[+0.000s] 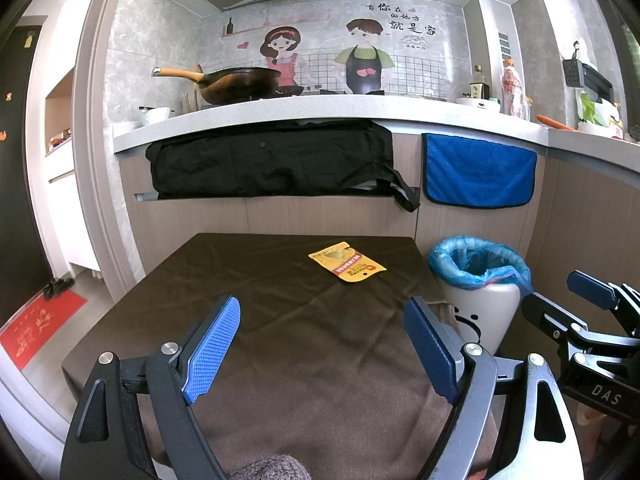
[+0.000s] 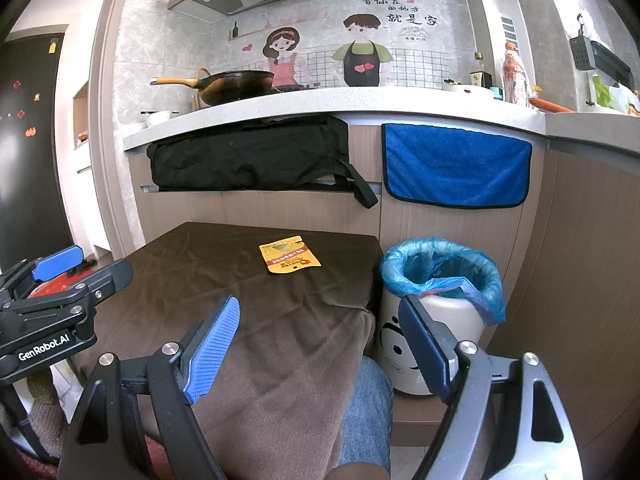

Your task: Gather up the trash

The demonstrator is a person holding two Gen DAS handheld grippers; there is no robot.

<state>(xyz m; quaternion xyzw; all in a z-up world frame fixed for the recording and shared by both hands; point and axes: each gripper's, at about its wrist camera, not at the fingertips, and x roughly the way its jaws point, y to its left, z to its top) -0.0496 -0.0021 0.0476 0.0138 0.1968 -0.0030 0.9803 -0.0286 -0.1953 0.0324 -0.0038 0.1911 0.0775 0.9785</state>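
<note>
A brown-clothed counter (image 1: 280, 320) carries a yellow packet (image 1: 347, 261) toward its far edge, at one o'clock from the left tongs (image 1: 320, 344). A blue-lined white bin (image 2: 440, 292) stands at three o'clock. Both left and right tongs (image 2: 316, 344) gape, empty. Tong bodies read "GenRobot.AI" and "DAS".

We see a yellow snack packet (image 1: 347, 261) with red and orange print lying flat on the brown tablecloth (image 1: 280, 320), toward the far right of the table. Just past the table's right edge stands a white trash bin (image 2: 440, 320) with a smiley face, lined with an open blue bag (image 2: 440, 268).
</note>
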